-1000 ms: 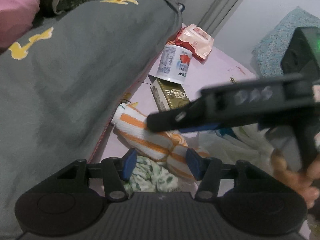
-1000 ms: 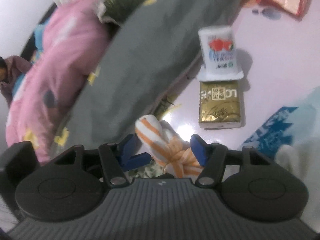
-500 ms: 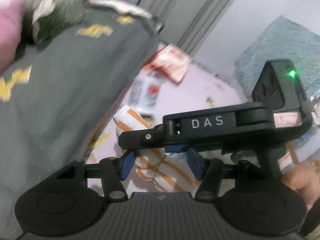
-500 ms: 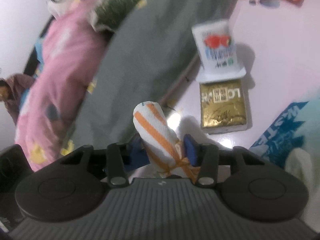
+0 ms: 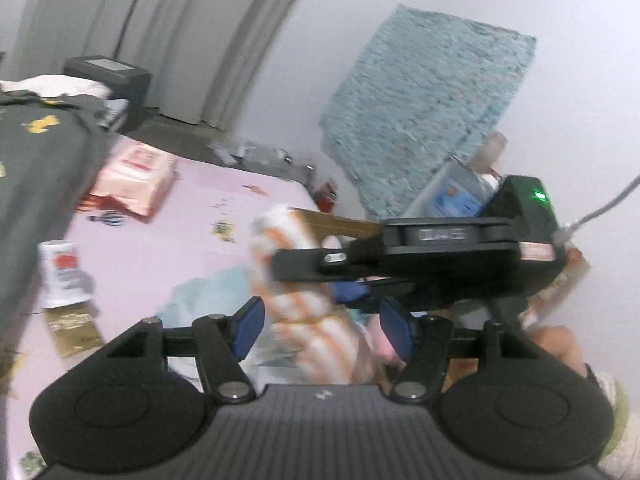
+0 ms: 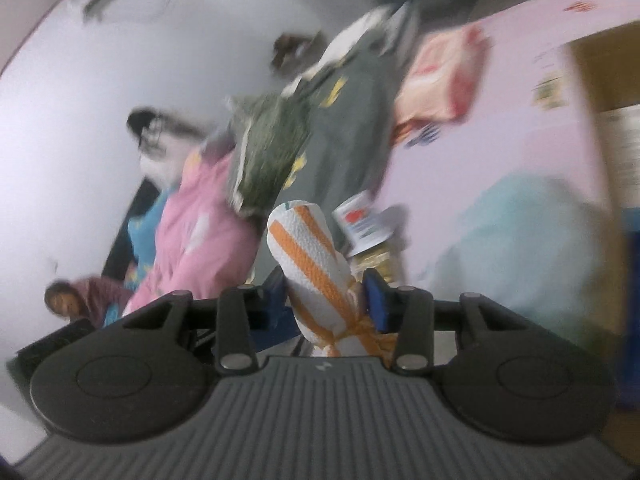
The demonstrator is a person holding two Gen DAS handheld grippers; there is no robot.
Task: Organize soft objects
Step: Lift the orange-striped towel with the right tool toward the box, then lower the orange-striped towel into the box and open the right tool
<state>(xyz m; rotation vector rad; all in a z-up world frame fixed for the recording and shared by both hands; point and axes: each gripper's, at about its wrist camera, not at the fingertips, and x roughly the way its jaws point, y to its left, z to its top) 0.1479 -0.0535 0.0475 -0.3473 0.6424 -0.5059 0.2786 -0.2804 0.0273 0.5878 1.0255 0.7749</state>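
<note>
White rolled cloth with orange stripes (image 6: 310, 258), bright against the pale pink bedsheet (image 5: 192, 240). Dark grey blanket with yellow shapes (image 6: 348, 120) beside a pink quilt (image 6: 200, 236). Speckled teal cushion (image 5: 428, 104) against the white wall.

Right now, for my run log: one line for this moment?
right claw: closing on towel roll | left claw: opening, pads clear

Soft, even indoor light, no glare; faint shadows. Motion blur smears everything beyond the jaws in both wrist views, heaviest at the fisheye-bent edges; only the near gripper bodies stay sharp.
</note>
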